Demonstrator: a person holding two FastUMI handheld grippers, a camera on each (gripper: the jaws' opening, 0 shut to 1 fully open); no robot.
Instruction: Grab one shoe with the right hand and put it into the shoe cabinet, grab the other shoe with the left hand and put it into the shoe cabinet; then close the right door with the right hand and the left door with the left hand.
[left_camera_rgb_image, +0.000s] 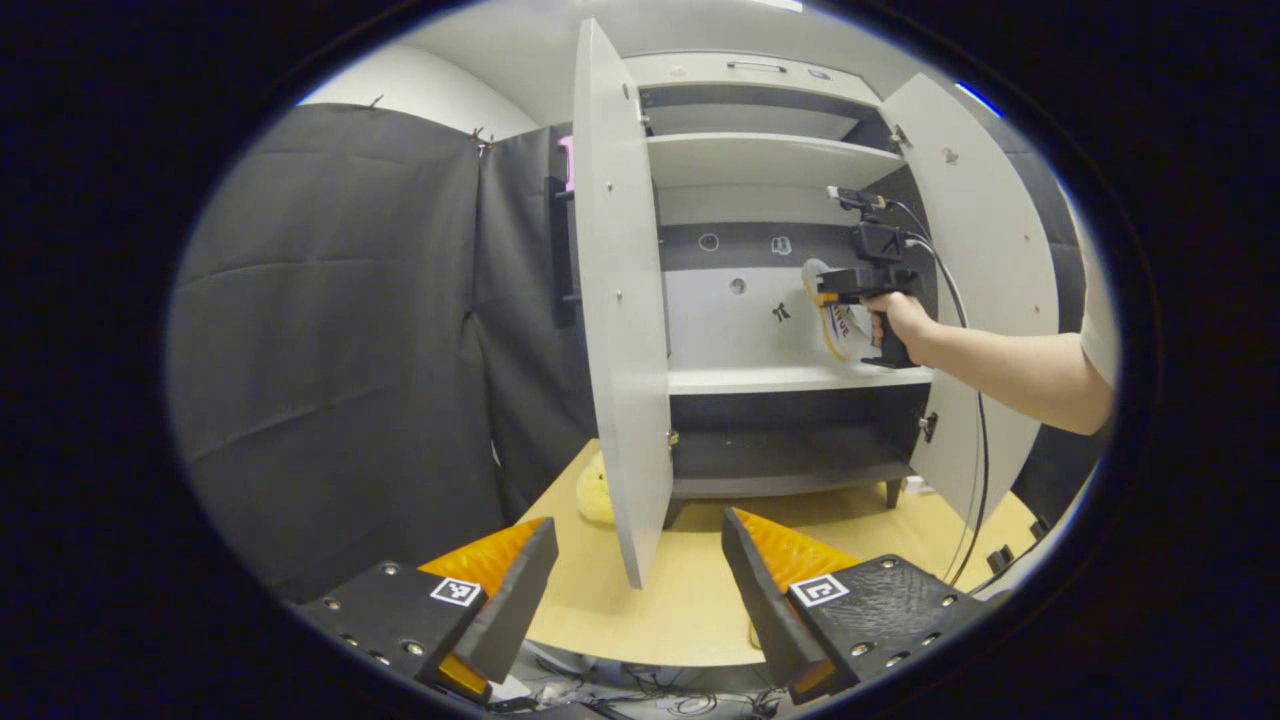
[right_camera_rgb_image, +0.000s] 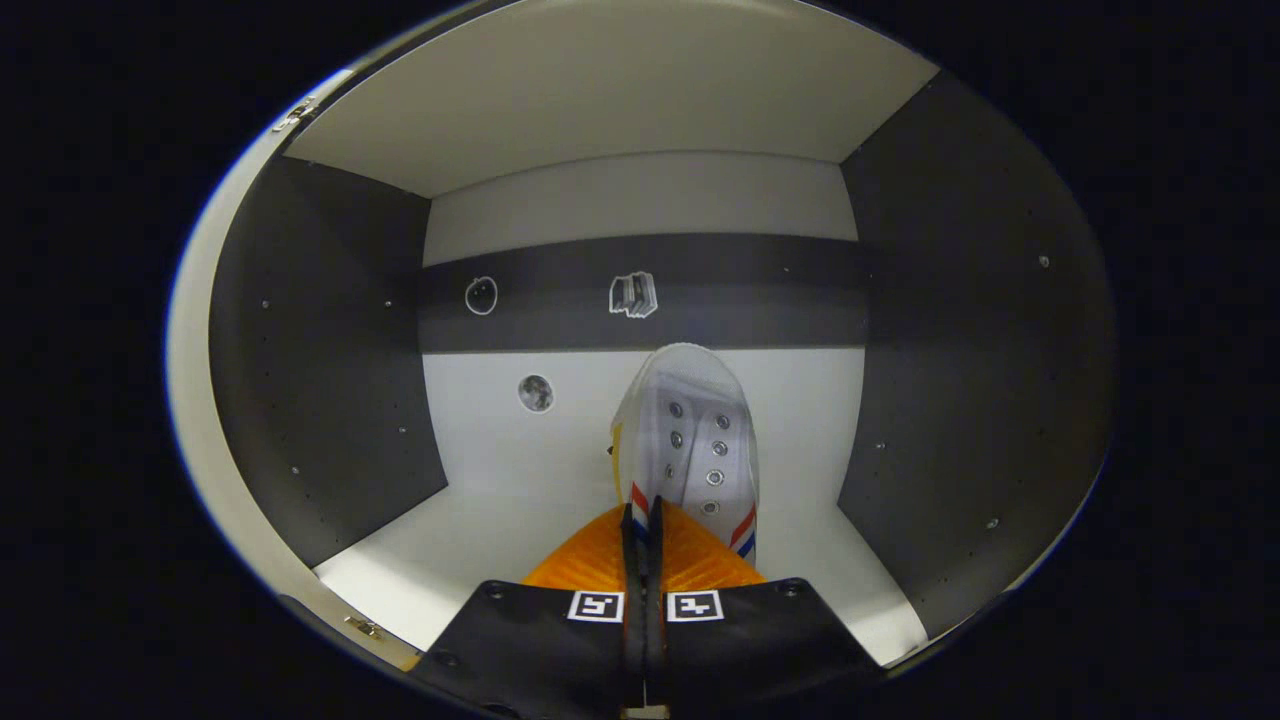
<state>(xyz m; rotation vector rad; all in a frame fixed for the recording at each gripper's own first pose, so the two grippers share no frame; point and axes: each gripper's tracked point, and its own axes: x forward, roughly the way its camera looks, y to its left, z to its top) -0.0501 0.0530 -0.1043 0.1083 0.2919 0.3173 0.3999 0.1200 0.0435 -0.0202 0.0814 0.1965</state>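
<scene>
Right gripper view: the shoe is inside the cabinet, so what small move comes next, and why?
Probably lower the white shoe onto the shelf, then open the right tongs. They are shut on its heel, and in the left gripper view it hangs above the shelf.

Left tongs (left_camera_rgb_image: 640, 575): fingers spread apart, hovering above the bench (left_camera_rgb_image: 690, 600).
Shoe cabinet (left_camera_rgb_image: 780, 300): both doors swung wide.
Right tongs (left_camera_rgb_image: 835, 290): held by a hand (left_camera_rgb_image: 900, 320), gripping a white shoe (left_camera_rgb_image: 840, 325) over the middle shelf (left_camera_rgb_image: 790, 378).
Yellow item (left_camera_rgb_image: 595, 490): on the bench behind the left door (left_camera_rgb_image: 620, 300).
</scene>
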